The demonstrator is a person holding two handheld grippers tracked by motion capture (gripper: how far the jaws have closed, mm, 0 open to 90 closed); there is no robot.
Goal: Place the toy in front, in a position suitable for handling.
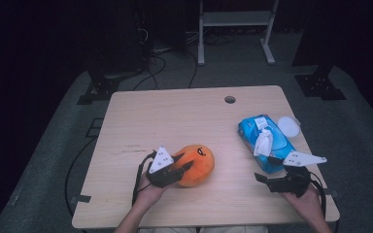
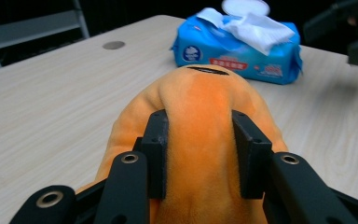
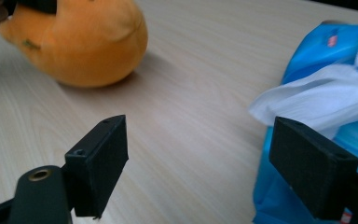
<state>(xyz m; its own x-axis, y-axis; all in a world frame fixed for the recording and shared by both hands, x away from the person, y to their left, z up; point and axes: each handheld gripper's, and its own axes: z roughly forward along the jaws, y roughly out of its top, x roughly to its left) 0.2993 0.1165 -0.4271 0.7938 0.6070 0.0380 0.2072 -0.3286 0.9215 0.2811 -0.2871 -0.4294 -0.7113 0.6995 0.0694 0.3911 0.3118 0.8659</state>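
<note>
Left gripper (image 2: 199, 154): nearest the lens in the left gripper view; both black pads press into the orange plush toy (image 2: 200, 121), denting its fabric, so the jaws are clamped on it.
Table (image 1: 175, 121): light wood top with a round hole near the far edge; carries every item listed below.
Orange plush toy, position: near the front edge of the table, left of centre in the high view (image 1: 194, 165); its underside meets the tabletop in the right gripper view (image 3: 88, 42); a dark stitched mark sits on its far end.
Wipes packet (image 1: 266, 141): blue soft pack lying flat at the right side of the table, well apart from the toy.
Wipes packet, contents: one white wipe (image 1: 263, 141) stands out of the top opening, crumpled; remaining contents are hidden inside the pack.
White lid (image 1: 288, 126): round disc just beyond the packet, by the right table edge; whether it touches the packet cannot be told.
Right gripper (image 3: 205, 163): jaws spread wide with nothing between them; bare table shows in the gap; the right-hand pad hangs just in front of the packet and wipe, contact cannot be told.
Cut off: both forearms leave the bottom of the high view; room beyond the table is dark and hard to read.
</note>
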